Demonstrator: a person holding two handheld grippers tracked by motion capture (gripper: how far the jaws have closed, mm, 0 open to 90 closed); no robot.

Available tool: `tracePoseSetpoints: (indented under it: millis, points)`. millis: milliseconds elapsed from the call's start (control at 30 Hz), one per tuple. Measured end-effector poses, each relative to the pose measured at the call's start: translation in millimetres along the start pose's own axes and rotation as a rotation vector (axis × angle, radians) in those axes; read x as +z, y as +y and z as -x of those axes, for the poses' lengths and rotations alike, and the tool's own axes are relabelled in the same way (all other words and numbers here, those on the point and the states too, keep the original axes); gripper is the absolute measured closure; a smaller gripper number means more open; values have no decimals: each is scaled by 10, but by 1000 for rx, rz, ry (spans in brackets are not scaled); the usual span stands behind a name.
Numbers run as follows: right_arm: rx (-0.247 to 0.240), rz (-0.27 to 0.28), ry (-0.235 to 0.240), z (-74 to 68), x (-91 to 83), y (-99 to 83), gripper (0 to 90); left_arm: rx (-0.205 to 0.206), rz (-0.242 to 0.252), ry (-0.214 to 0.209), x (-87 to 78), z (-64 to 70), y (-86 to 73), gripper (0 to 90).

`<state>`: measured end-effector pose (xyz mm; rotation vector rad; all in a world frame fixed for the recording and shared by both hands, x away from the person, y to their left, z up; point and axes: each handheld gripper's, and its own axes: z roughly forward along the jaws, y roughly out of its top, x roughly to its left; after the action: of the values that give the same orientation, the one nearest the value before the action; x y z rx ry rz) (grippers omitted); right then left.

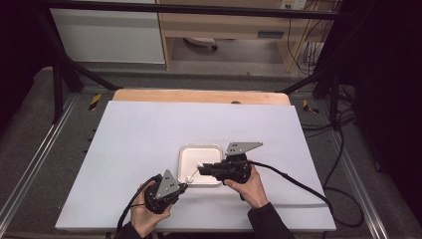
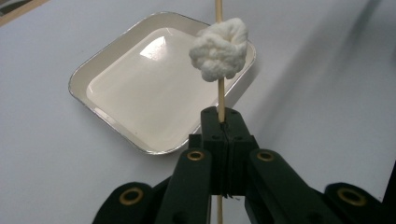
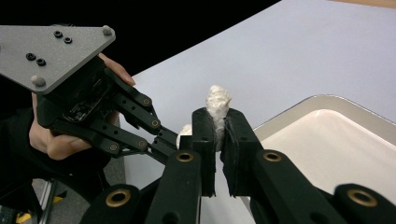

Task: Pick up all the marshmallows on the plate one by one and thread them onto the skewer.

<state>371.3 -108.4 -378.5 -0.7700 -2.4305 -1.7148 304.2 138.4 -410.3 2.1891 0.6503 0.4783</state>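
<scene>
On the white table stands a shallow square tray with rounded corners. Its inside is cream-white and glossy, and its thin rim looks silver and reflects light.

The left gripper has its 2 black jaws pressed together on a thin wooden skewer. The skewer is pale and straight, and it runs up out of the top of the left gripper view. On it, a little above the jaws, sits a white lump that the skewer passes through. The lump is soft-looking, irregular and wrinkled, like cotton or a marshmallow; I cannot tell which one. In this view it hangs over the tray's far corner.

The right gripper is clamped on another white piece of the same kind of material. This piece is squeezed between the jaws, and its rough top sticks out above them. In the right gripper view, the left gripper comes in from the left, with its grey 3-cornered plate on top, and its tip is just beside the right gripper's jaws. A little more white shows behind them there.

In the high view, both grippers meet over the near edge of the tray, the left gripper at its near left corner and the right gripper from the right side. The person's left hand and right hand hold them.
</scene>
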Motion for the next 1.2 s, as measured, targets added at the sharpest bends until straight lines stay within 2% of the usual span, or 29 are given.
tracePoseSetpoints:
  millis: [567, 1200]
  points:
    - [8, 6, 13, -9, 38, -33, 848, 8, -6, 16, -10, -8, 12, 891]
    - [17, 8, 30, -10, 88, -74, 849, 2, -12, 10, -7, -7, 23, 890]
